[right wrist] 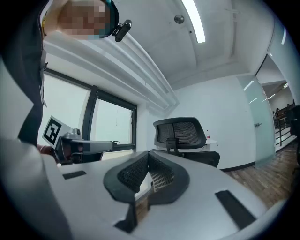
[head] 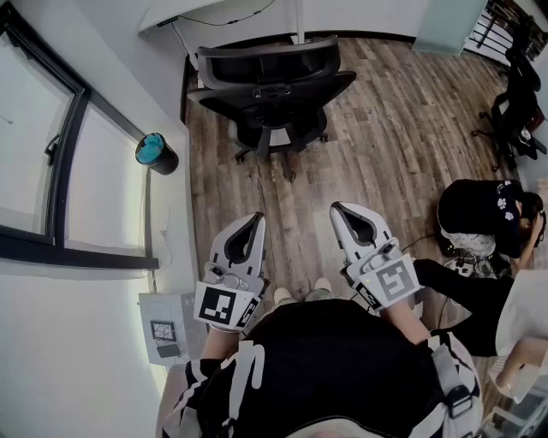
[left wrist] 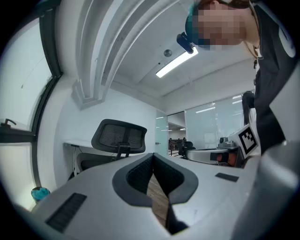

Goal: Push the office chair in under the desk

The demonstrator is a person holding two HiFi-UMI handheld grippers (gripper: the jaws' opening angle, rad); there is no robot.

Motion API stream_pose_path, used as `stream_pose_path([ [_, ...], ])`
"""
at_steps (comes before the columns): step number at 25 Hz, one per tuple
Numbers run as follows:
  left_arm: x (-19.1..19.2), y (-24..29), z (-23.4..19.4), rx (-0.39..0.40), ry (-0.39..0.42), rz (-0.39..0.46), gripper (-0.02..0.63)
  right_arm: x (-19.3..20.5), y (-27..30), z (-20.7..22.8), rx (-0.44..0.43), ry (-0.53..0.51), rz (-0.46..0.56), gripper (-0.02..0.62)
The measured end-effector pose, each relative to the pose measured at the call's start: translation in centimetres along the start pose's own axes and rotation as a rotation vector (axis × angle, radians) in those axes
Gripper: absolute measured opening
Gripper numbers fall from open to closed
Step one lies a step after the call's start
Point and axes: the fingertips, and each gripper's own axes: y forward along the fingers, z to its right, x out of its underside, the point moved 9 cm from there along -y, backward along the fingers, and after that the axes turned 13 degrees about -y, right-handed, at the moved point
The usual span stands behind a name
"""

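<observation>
bench (head: pixel 214 10) just behind chair (head: pixel 270 90) | left tongs (head: pixel 255 221) pressed together, empty, well short of chair | right tongs (head: pixel 340 210) pressed together, empty, likewise

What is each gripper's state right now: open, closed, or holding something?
Left gripper: jaws closed, holding nothing.
Right gripper: jaws closed, holding nothing.

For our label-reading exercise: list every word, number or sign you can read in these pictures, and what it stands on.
No text is readable.
Cubes on left gripper and right gripper: square black-and-white markers, no letters.
Print on grey leaflet beside the window: too small to read.
</observation>
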Motion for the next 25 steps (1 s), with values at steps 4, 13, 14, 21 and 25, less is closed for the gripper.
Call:
stream_pose_path([
  [4, -0.2, -0.2, -0.3, -0.004, -0.011, 0.009, 0.006, -0.2, 0.1, -0.2, -0.01, 0.003, 0.008, 0.009],
  [13, -0.1, -0.7, -0.6, -0.003, -0.004, 0.001, 0.006, -0.1, 0.6, -1.4, -0.032, 0.004, -0.003, 0.009],
  [14, -0.2, -0.7, -0.6, -0.002, -0.004, 0.002, 0.006, -0.2, 0.6, -1.5, -0.034, 0.003, -0.003, 0.009],
  [21, -0.4, -2.3, -1.7, -0.01, 0.015, 0.002, 0.007, 0.1, 1.2, -3.1, -0.018, 0.008, 0.014, 0.009],
  [25, -0.6, -3.4, -2.7, -0.011, 0.023, -0.006, 0.006, -0.2, 1.7, -4.4, -0.03, 0.03, 0.066, 0.009],
])
